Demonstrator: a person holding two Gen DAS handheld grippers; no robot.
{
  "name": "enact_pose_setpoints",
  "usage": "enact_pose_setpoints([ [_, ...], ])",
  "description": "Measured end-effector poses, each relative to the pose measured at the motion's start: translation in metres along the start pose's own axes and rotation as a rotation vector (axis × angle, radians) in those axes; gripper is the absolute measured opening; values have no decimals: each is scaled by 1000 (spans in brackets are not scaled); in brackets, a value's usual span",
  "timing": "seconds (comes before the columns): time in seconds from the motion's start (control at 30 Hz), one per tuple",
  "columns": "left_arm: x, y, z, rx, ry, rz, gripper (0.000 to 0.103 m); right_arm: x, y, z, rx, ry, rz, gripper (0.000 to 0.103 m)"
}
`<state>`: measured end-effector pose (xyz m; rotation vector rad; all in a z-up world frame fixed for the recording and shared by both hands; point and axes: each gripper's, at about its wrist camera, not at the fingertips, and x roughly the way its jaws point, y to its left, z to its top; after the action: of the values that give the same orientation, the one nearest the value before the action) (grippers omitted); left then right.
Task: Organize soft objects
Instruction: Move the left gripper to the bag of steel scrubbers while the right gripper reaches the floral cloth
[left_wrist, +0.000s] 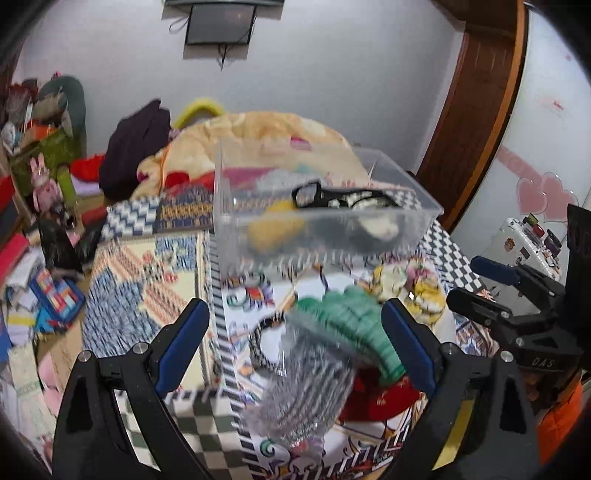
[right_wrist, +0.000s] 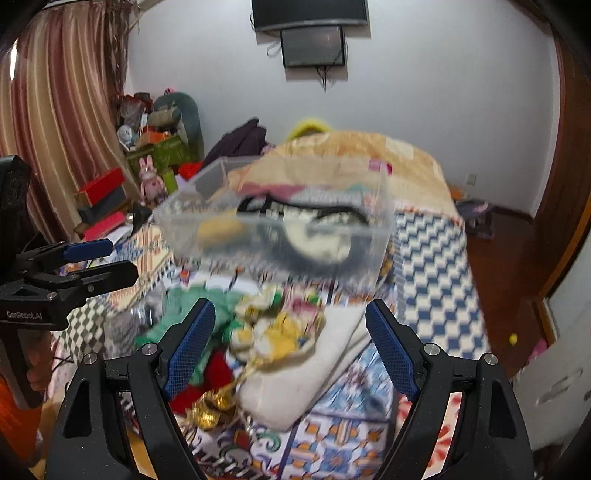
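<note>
A clear plastic bin (left_wrist: 417, 206) (right_wrist: 373, 240) stands on the patterned bed cover and holds black-and-white and yellow soft items. In front of it lies a pile: a green knit piece (left_wrist: 351, 314) (right_wrist: 181, 306), a grey striped cloth (left_wrist: 310, 384), a red cloth (left_wrist: 380, 402) (right_wrist: 192, 391), a yellow-white floral piece (left_wrist: 410, 284) (right_wrist: 277, 332) and a cream folded cloth (right_wrist: 314, 373). My left gripper (left_wrist: 295, 343) is open over the green and grey cloths. My right gripper (right_wrist: 291, 343) is open over the floral piece. Both are empty.
A folded beige quilt (left_wrist: 266, 133) (right_wrist: 351, 158) and a dark garment (left_wrist: 136, 147) lie behind the bin. Boxes, toys and papers crowd the left side (left_wrist: 48, 177). A striped curtain (right_wrist: 62, 92) hangs at the left, a wooden door frame (left_wrist: 476, 99) stands at the right.
</note>
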<state>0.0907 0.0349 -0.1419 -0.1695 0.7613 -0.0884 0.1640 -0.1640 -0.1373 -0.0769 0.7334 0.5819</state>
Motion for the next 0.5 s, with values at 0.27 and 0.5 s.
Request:
enact_pose_setpoints([
  [0.27, 15, 8, -36, -11, 99, 12, 95, 12, 5, -10, -14, 53, 27, 71],
  [0.5, 22, 2, -46, 4, 128, -20, 78, 25, 7, -16, -17, 98, 34, 33],
])
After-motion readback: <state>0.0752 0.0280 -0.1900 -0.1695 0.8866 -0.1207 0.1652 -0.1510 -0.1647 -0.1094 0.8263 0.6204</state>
